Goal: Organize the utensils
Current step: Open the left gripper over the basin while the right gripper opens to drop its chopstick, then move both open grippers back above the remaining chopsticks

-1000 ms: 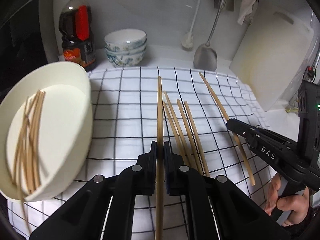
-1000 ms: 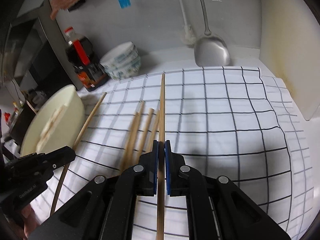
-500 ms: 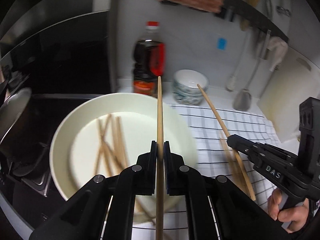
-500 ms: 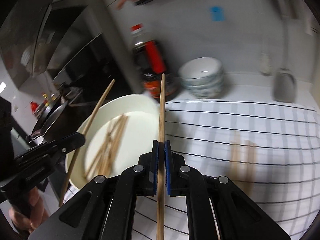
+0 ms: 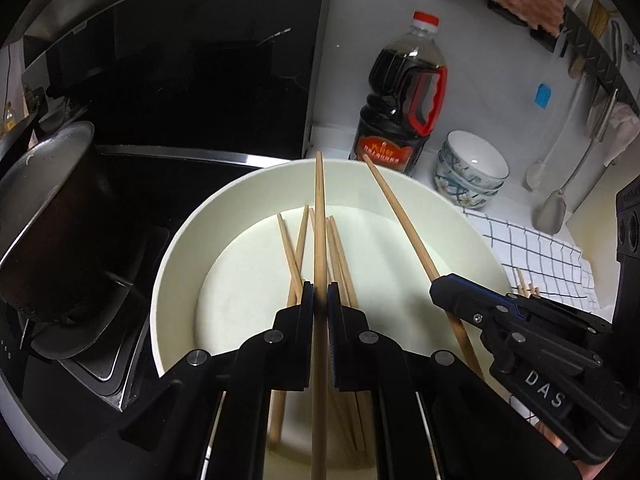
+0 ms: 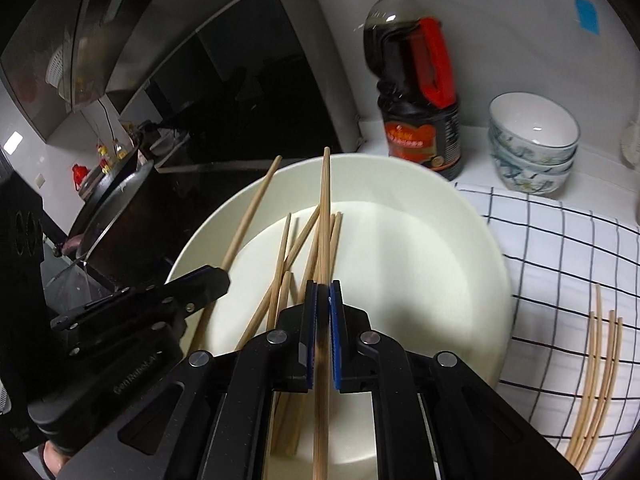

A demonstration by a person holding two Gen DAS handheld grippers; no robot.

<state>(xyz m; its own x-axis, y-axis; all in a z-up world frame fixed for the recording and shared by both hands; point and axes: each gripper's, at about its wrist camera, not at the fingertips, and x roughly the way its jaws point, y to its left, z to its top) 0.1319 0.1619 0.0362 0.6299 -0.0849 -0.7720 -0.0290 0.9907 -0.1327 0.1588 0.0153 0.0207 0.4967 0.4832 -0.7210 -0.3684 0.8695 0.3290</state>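
A large white bowl point(image 5: 176, 264) point(image 6: 472, 240) holds several wooden chopsticks point(image 5: 290, 252) point(image 6: 286, 248). My left gripper point(image 5: 319, 300) is shut on one chopstick point(image 5: 319, 216) and holds it over the bowl, pointing at the far rim. My right gripper point(image 6: 322, 300) is shut on another chopstick point(image 6: 325, 208), also over the bowl. In the left wrist view the right gripper point(image 5: 444, 288) shows at right with its chopstick point(image 5: 400, 216). In the right wrist view the left gripper point(image 6: 218, 280) shows at left with its chopstick point(image 6: 250, 216). Three chopsticks point(image 6: 596, 360) lie on the checked cloth point(image 6: 560, 248).
A dark soy sauce bottle point(image 5: 404, 108) point(image 6: 416, 92) stands behind the bowl. Stacked patterned bowls point(image 5: 472, 172) point(image 6: 532, 140) sit to its right. A dark pot point(image 5: 48, 220) sits on the stove at left. A metal spatula point(image 5: 554, 212) hangs at the wall.
Both grippers have swung left from the checked cloth to over the white bowl, each carrying its chopstick. The bowl now fills the middle of both views.
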